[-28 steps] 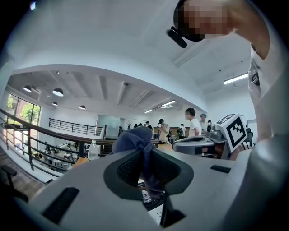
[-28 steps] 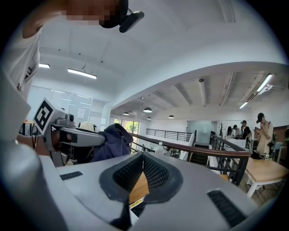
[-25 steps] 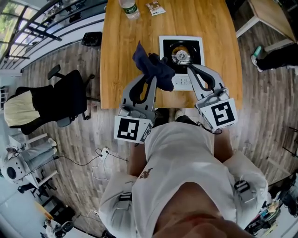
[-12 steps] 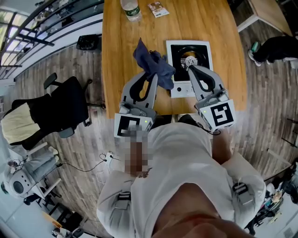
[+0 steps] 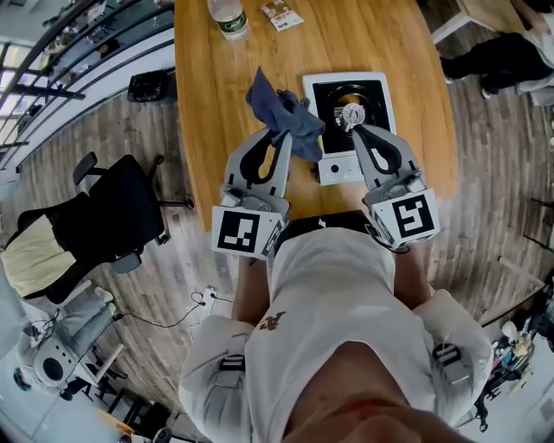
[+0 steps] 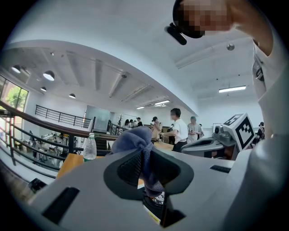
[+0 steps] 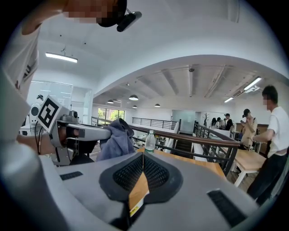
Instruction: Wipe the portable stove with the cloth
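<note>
- Our left gripper (image 5: 282, 137) had its fingers pinching the bunched blue cloth (image 5: 279, 111) at the left edge of the stove (image 5: 333, 86).
- Our right gripper (image 5: 354, 130) had its fingers pressed together, empty, over the stove's near half.
- A bottle (image 5: 227, 17) stood at the far end of the bench (image 5: 216, 104).

Open-plan office or shared workspace, by every sign on an upper level: wood-plank floor (image 5: 485, 199), long wooden worktop (image 5: 216, 104), black swivel chair (image 5: 104, 216) just beside it. Dark metal railing (image 7: 188, 135) along the edge. White ceiling with strip lights (image 6: 233, 89) and round lamps (image 7: 133, 97) overhead. Several people (image 6: 179, 128) standing among further tables (image 7: 241, 155).
</note>
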The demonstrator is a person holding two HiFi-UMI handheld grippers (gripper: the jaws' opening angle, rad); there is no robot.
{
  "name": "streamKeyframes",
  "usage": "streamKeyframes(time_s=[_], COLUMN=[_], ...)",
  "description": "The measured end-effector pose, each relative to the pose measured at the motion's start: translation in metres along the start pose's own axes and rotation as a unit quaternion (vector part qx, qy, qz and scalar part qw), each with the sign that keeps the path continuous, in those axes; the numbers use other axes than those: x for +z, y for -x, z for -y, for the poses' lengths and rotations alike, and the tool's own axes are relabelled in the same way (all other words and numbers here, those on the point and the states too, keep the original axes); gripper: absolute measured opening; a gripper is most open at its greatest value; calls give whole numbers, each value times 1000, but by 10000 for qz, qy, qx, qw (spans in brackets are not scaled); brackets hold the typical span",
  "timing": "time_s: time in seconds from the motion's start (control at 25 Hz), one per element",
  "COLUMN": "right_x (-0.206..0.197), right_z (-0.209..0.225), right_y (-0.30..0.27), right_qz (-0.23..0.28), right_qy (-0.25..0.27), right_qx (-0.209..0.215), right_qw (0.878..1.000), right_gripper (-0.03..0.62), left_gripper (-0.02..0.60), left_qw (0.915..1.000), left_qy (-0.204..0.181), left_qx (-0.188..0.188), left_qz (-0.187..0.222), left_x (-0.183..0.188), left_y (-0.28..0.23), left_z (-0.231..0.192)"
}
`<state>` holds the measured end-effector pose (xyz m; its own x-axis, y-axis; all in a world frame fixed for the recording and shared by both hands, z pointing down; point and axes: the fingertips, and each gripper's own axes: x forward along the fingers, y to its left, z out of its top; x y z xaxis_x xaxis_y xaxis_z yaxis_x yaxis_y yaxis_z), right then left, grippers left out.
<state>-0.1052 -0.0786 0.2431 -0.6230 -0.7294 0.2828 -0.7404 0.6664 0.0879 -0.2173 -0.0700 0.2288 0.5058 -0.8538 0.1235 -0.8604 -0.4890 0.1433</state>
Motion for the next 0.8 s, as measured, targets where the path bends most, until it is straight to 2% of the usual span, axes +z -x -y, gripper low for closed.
streamKeyframes(time_s=[0.2,0.8], right_x=[-14,-43], right_z=[18,49], right_y=[-6,-55], right_qz=[-120,-340], right_qy=[-87,-262], right_qx=[29,580], right_qw=[9999,9974], right_gripper=[20,20], left_gripper=[67,67], left_qw=[9999,9971], left_qy=[133,271], left_qx=[50,584], left_qz=[-80,-398], left_x=[-9,-43], left_y=[-20,-68], left_z=[-3,-29])
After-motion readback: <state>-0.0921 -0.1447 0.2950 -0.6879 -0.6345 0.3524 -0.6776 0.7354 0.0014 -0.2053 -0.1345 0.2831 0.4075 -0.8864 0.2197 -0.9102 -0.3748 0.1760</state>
